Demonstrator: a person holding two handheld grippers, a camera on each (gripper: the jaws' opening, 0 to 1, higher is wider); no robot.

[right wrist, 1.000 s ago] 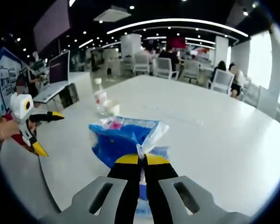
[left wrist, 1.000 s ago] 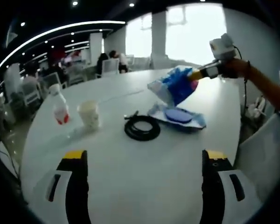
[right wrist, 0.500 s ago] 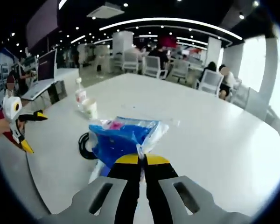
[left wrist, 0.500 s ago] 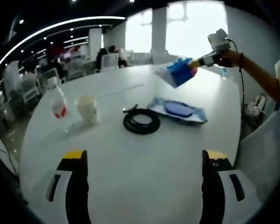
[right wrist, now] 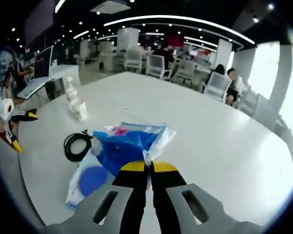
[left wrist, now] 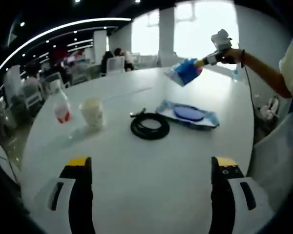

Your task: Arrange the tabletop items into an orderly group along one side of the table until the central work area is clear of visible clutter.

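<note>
The right gripper (right wrist: 146, 163) has its yellow-tipped jaws clenched on the clear edge of a blue plastic packet (right wrist: 129, 146), holding it in the air above the desk (right wrist: 215, 141). The packet is crinkled and glossy, mostly deep blue with a small pink patch near its top and a transparent flap at the pinched corner; any printing on it is too blurred to read. In the left gripper view the same packet (left wrist: 184, 72) hangs from the right gripper (left wrist: 201, 62) over the far side of the desk.

Below it on the desk lies a flat clear pouch (left wrist: 188, 113) with a blue round disc inside, and just beside that a coiled black cable (left wrist: 149, 126). Farther left stand a pale paper cup (left wrist: 93, 112) and a small bottle with a red label (left wrist: 61, 105), close together.

The left gripper (left wrist: 149, 168) hovers over the near desk, its jaws released and wide apart, holding nothing.
</note>
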